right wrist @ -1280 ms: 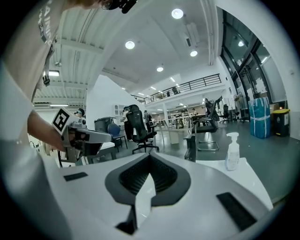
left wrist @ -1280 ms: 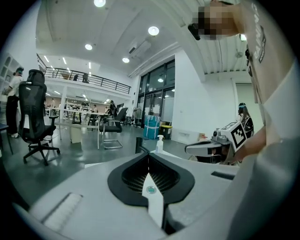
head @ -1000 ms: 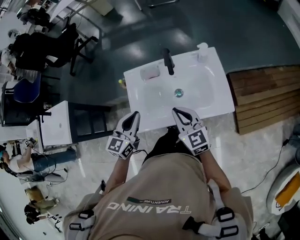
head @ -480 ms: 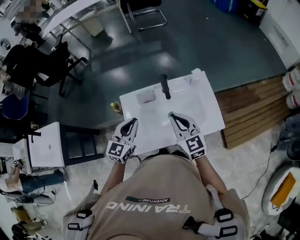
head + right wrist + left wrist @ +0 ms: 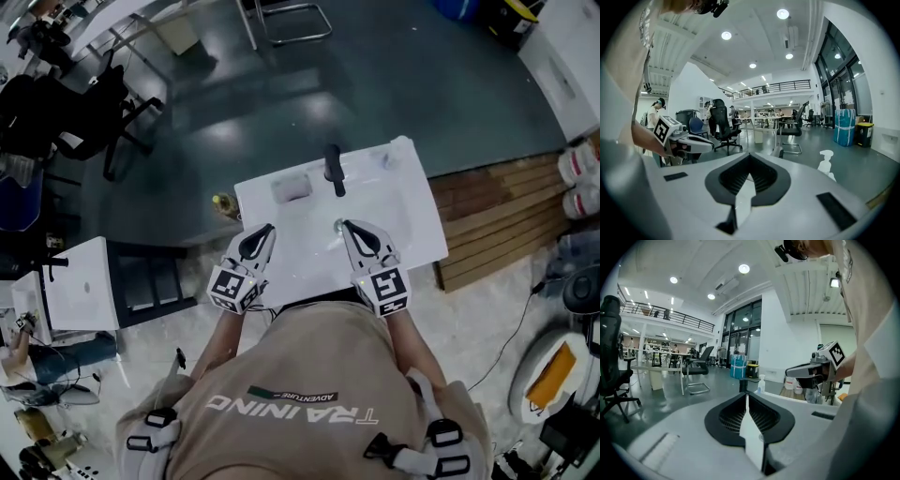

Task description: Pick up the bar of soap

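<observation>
A pale pink bar of soap lies in a recess at the back left of the white sink, left of the black faucet. My left gripper hovers over the sink's front left part, shut and empty, well short of the soap. Its black pads meet in the left gripper view. My right gripper is over the basin near the drain, also shut with nothing in it. Each gripper shows in the other's view: the right gripper and the left gripper.
A clear spray bottle stands at the sink's back right corner. A wooden platform lies to the right, and a small white cabinet and black frame to the left. Office chairs stand beyond on the dark floor.
The head view has pulled back, so the sink looks smaller. Both grippers have moved forward from the front edge to over the sink top. Both stay shut.
</observation>
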